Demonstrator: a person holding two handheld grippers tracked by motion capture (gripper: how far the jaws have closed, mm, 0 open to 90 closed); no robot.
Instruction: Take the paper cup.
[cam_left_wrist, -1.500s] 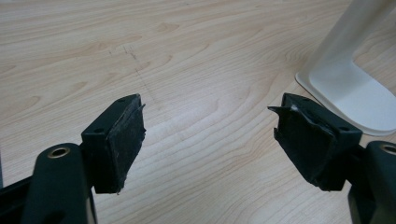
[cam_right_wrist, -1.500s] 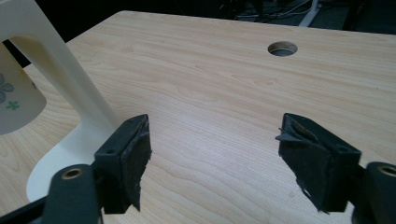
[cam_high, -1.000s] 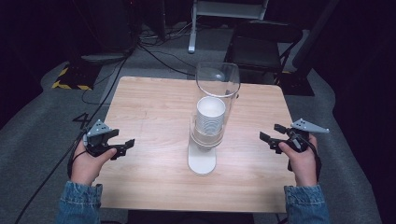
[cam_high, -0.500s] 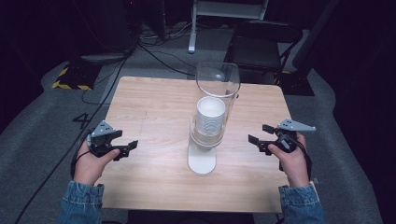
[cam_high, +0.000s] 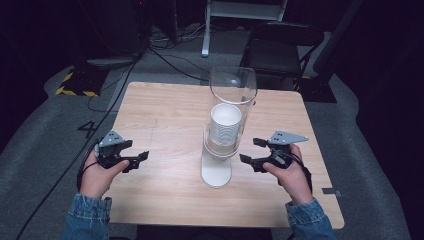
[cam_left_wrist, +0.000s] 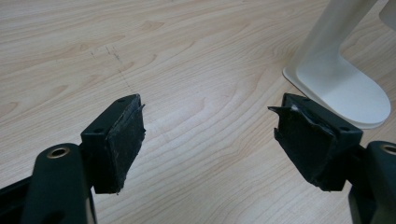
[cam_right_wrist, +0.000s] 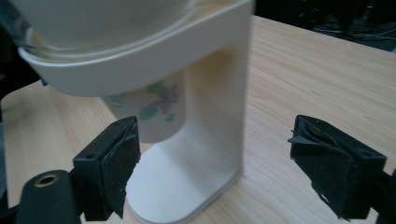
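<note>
Left hand: one hand (cam_high: 95, 177) is coming in from the bottom edge in a denim sleeve (cam_high: 87, 220), resting on the near left part of the bench (cam_high: 165, 107).
Left claw: one left claw (cam_high: 135, 161) is pointing right toward the middle of the bench, its jaws standing wide apart with nothing between them; in the left gripper view the left claw (cam_left_wrist: 208, 140) is hanging over bare wood, with the stand's white foot (cam_left_wrist: 343, 88) off to its right.
Cup dispenser: one white cup dispenser (cam_high: 218, 167) is standing upright near the middle of the bench, between the two claws and touching neither; its clear tube (cam_high: 232, 87) is rising above a stack of white paper cups (cam_high: 226, 122), whose number cannot be told.
Right claw: one right claw (cam_high: 253, 151) is pointing left, just beside the dispenser, jaws wide and empty; in the right gripper view the right claw (cam_right_wrist: 215, 163) is facing the stand, where a flower-printed cup (cam_right_wrist: 149, 116) is hanging under the ring.
Right hand: one hand (cam_high: 292, 175) is gripping it from the near right.
Chair: one dark chair (cam_high: 280, 50) is standing beyond the bench.
</note>
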